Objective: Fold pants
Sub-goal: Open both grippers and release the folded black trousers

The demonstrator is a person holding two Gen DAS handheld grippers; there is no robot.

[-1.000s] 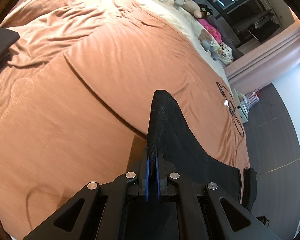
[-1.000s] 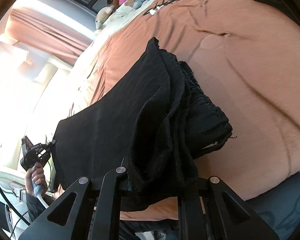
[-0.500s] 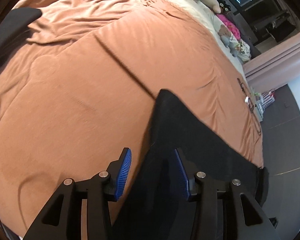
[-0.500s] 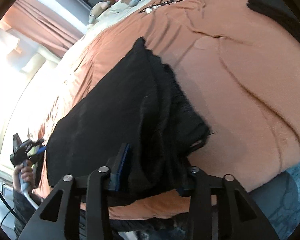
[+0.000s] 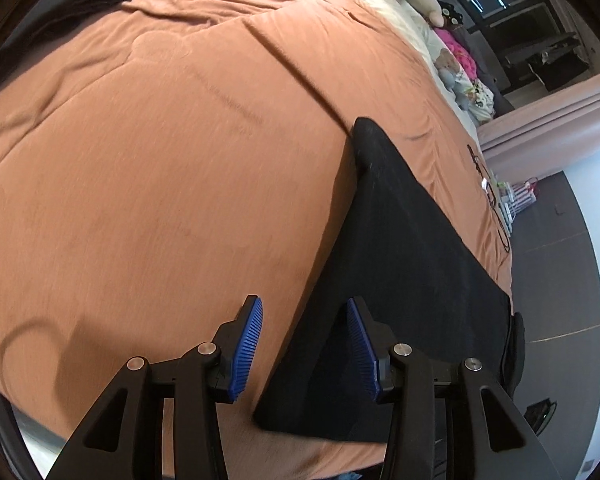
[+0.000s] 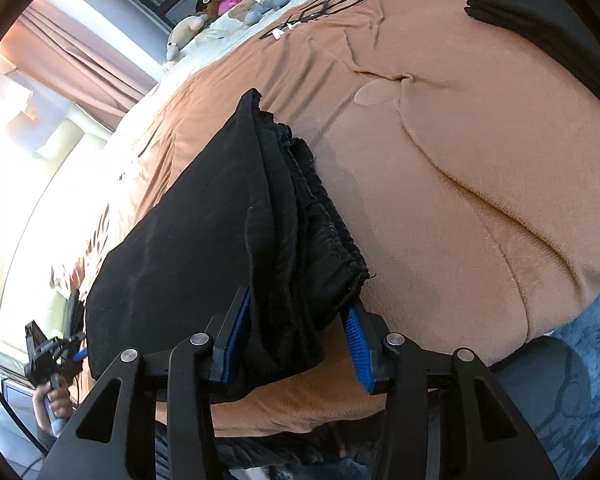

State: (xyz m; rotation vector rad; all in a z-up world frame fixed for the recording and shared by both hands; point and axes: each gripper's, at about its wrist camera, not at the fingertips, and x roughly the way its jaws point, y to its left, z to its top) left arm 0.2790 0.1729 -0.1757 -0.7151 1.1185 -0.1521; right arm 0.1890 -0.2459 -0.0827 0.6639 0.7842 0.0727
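Black pants point(image 5: 400, 272) lie folded flat on the orange-brown bedspread point(image 5: 160, 184). My left gripper point(image 5: 306, 346) is open, hovering over the near corner of the folded legs, and neither blue pad presses the cloth. In the right wrist view the bunched waistband end of the pants point(image 6: 300, 216) rests on the bedspread point(image 6: 460, 140). That bunch passes between the jaws of my right gripper point(image 6: 296, 340), which stands open with the fabric slack. A person's hand point(image 6: 56, 400) holding the other gripper shows at the lower left of that view.
Another folded black garment point(image 6: 532, 12) lies at the far corner of the bed. A black cable point(image 6: 324, 8) and stuffed toys point(image 6: 188, 28) sit toward the pillows. Curtains point(image 6: 80, 52) hang behind. A blue-grey rug point(image 6: 588, 400) and dark floor point(image 5: 560, 260) border the bed edge.
Both grippers went from shut on the pants to open and let the cloth go. The pants settled flat on the bed. The left gripper drew back toward the near corner.
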